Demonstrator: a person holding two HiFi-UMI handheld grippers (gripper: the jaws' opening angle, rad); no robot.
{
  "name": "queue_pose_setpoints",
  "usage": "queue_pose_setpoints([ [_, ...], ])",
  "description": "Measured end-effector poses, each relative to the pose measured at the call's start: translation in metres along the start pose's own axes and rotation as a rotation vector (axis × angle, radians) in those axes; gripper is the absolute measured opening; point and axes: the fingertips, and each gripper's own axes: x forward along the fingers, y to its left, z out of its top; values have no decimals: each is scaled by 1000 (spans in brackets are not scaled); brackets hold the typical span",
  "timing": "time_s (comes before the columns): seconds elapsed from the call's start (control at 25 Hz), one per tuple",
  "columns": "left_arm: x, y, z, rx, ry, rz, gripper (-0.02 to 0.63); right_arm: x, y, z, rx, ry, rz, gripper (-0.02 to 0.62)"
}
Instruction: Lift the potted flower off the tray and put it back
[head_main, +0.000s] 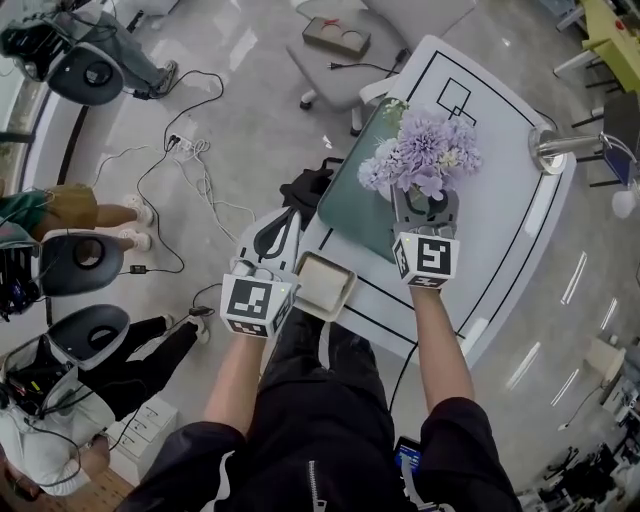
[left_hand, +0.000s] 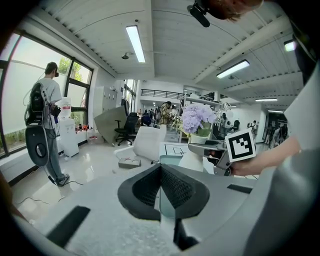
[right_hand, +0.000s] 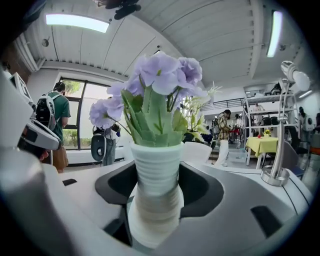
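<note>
The potted flower (head_main: 425, 155), purple blooms in a white ribbed pot (right_hand: 155, 175), stands upright over the far part of the green tray (head_main: 350, 205) on the white table (head_main: 500, 220). My right gripper (head_main: 428, 207) is shut on the pot, one jaw on each side (right_hand: 155, 200). I cannot tell whether the pot's base touches the tray. My left gripper (head_main: 280, 235) is at the tray's near left edge, shut on its thin rim (left_hand: 166, 200). The left gripper view also shows the flower (left_hand: 197, 119) in the right gripper (left_hand: 210, 147).
A beige square dish (head_main: 322, 285) sits at the table's near corner beside my left gripper. A metal lamp base (head_main: 550, 150) stands at the table's far right. A grey chair (head_main: 340, 60) and floor cables (head_main: 190, 150) lie beyond; people stand at the left.
</note>
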Motion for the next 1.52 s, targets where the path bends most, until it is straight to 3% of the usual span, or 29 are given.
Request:
queue_pose_setpoints([
  [0.36,-2,-13,9,4,-23,-43,5,-26,1,-14,24,70,-14,249],
  [0.6,0,-36,19,15,-43,-107,5,-63,-1,0,35,110,-40,244],
  [0.68,2,-47,22,20,-46,-133,5,-82,-3,12,43,101,-58,200],
  [0.8,6,-65,25,29,-51,-170,5,-110,-6,28,35,74,-86,80],
  [0.92,11,-84,27,42,-55,-211,5,-135,-11,40,24,45,-108,25],
  [1.24,14,-133,41,80,-71,-318,5,-186,-19,65,14,38,-185,8],
  [1.52,-1,-158,44,105,-73,-365,5,-221,-10,72,-1,55,-203,6],
])
